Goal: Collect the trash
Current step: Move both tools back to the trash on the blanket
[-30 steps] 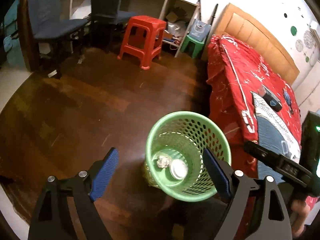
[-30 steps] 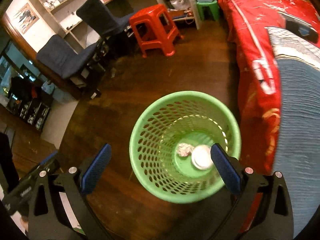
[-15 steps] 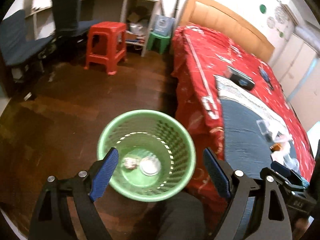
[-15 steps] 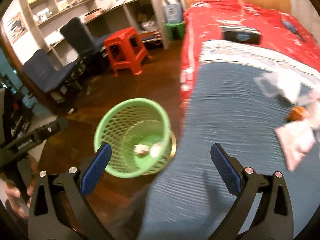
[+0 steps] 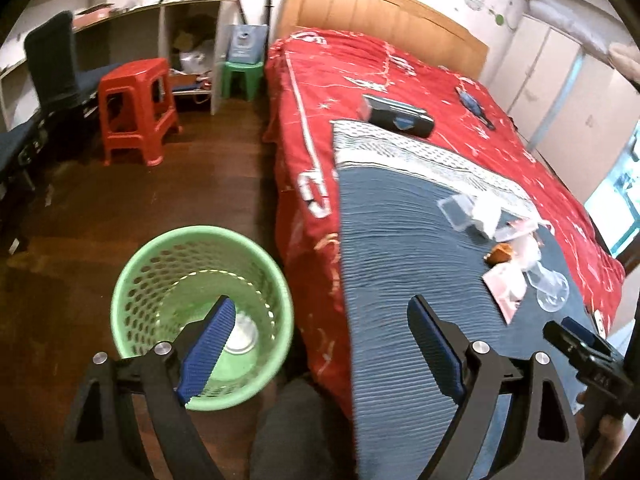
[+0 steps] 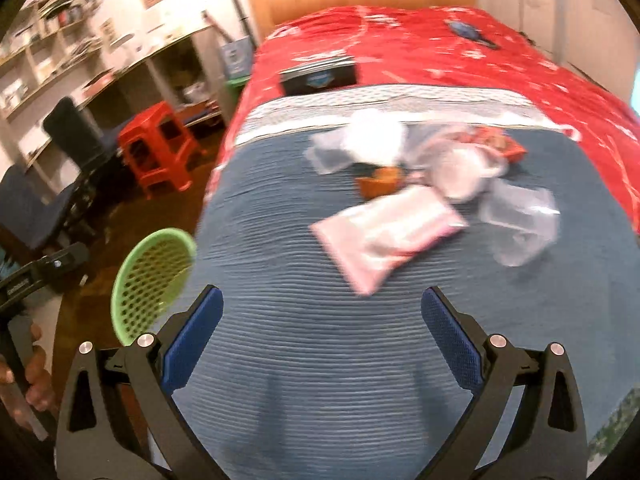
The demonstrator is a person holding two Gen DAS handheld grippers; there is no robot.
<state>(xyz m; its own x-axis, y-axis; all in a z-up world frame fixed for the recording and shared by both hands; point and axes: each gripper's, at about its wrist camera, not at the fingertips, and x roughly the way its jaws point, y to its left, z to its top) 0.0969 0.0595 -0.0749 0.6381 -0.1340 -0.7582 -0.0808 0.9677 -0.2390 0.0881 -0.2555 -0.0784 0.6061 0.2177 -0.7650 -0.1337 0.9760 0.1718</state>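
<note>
Both tongs stood wide open and empty: the left tongs (image 5: 320, 332) over the gap between the green basket (image 5: 132, 276) on the floor and the bed (image 5: 320, 92), the right tongs (image 6: 322, 316) above the blue blanket (image 6: 280, 248). The trash lay in a heap there: a pink packet (image 6: 384, 236), clear wrappers (image 6: 520, 220) and white tissue (image 6: 372, 140). The step looked like a reach for the next piece. Next, the right tongs would need to drop onto the pink packet, nearest of the heap, and close.
</note>
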